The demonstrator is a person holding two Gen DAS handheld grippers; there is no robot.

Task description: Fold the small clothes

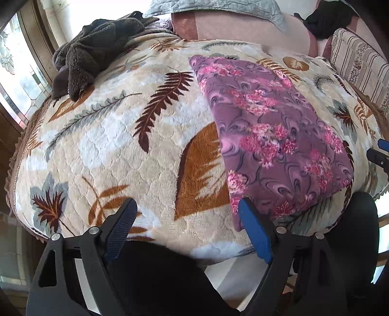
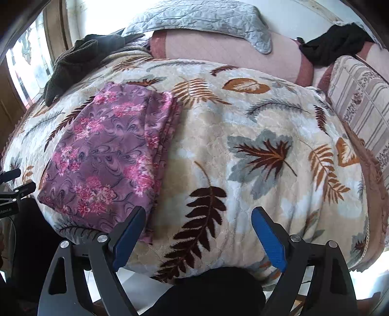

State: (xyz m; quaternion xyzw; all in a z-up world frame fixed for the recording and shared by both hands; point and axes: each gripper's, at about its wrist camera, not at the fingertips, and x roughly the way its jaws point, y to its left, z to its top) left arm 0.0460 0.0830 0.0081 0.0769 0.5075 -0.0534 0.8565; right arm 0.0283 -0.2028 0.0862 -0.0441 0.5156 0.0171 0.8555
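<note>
Both the left gripper [image 1: 187,206] and right gripper [image 2: 198,215] gape wide beside the folded purple cloth [image 1: 272,136], a brown towel [image 1: 94,48] heaped well behind on the leaf-print blanket [image 2: 243,121].

Leaf-print blanket [image 1: 102,155] lies beneath and ahead of the fingers; grey quilt [image 2: 199,19] and striped cushion [image 2: 359,97] lie beyond.

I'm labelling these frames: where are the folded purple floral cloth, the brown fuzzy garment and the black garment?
folded purple floral cloth [image 1: 274,136], left wrist view, middle of its top face.
brown fuzzy garment [image 1: 97,51], left wrist view, middle of the heap.
black garment [image 2: 335,45], right wrist view, its centre.
</note>
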